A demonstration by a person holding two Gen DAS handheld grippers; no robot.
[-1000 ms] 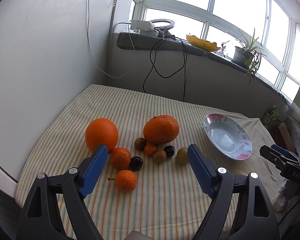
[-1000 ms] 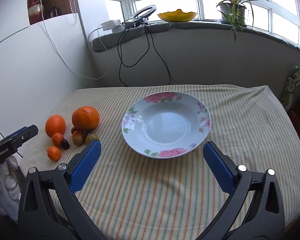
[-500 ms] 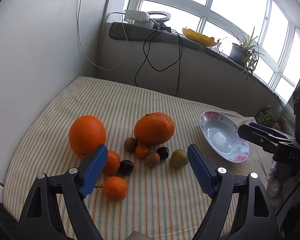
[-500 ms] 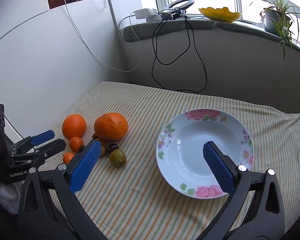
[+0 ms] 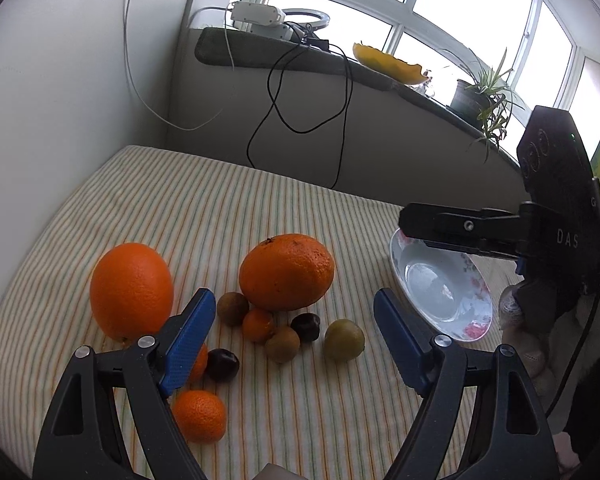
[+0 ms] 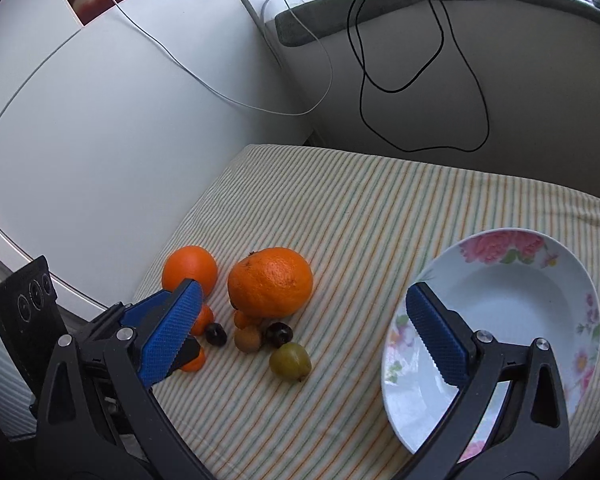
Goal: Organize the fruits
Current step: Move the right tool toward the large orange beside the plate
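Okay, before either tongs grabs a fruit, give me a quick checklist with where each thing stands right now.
1. Left tongs open and empty: ok.
2. Right tongs open and empty: ok.
3. Floral bowl empty, ready to receive fruit: ok.
4. Greenish plum sits apart from the pile, nearest the bowl, free to grip: ok.
5. Big orange has small fruits tucked against its base, so lifting it could roll them: not ok.
6. Striped cloth lies flat around the fruit: ok.
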